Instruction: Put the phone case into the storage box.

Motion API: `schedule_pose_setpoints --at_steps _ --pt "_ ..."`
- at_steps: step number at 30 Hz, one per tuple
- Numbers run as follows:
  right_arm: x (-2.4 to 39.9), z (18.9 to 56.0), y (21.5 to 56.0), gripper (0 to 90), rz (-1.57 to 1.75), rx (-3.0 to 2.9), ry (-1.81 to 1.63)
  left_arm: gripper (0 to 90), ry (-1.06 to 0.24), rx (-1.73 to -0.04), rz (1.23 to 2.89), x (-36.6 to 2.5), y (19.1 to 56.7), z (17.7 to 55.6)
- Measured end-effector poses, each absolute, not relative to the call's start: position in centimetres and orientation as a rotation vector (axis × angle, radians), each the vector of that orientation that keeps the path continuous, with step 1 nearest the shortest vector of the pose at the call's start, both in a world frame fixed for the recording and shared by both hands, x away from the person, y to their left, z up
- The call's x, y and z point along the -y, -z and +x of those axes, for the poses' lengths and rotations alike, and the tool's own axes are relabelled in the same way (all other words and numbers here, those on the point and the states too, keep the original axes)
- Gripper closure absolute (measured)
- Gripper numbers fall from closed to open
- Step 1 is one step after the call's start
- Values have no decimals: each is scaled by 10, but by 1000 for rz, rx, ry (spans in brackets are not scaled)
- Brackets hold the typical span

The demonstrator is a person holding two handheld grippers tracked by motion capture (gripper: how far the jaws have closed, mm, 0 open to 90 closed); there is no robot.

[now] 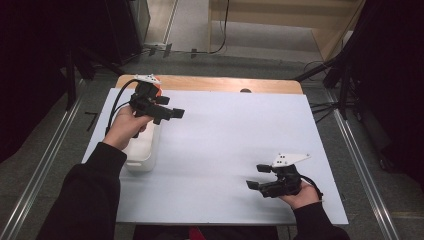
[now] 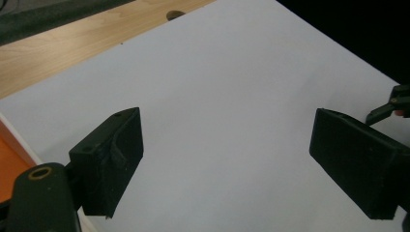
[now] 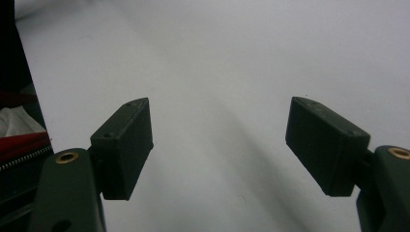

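Above the white bin (image 1: 145, 147), left gripper (image 1: 170, 111) wide open and empty; right gripper (image 1: 257, 176) likewise, over the white sheet (image 1: 230, 130)

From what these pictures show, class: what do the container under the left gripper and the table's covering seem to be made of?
Container: probably plastic, white and slightly translucent, with rounded moulded corners and a soft sheen; something orange shows inside.
Table covering: a thin matte white sheet, paper or plastic film, lying flat with a crisp straight edge over the bare wood strip, whose grain shows.
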State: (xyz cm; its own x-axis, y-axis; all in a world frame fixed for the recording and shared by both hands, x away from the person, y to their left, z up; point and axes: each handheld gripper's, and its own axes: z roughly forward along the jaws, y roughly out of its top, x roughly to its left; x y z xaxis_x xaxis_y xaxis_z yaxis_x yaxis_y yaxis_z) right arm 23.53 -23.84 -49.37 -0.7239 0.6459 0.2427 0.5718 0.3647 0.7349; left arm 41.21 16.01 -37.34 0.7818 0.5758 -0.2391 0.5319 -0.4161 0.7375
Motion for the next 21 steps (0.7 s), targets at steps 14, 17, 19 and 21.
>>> schedule_pose_setpoints --at_steps 14,17,19,21 --pt "239 235 493 236 1132 -2519 -1303 118 -66 -775 2141 -155 384 390" --pt "239 235 494 237 1134 -2518 -1303 118 -63 -771 2141 -155 388 386" --pt "239 235 493 236 1133 -2517 -1304 118 -59 -766 2131 -155 390 382" --pt "239 235 493 236 1133 -2518 -1304 118 -65 -767 2141 -155 393 378"
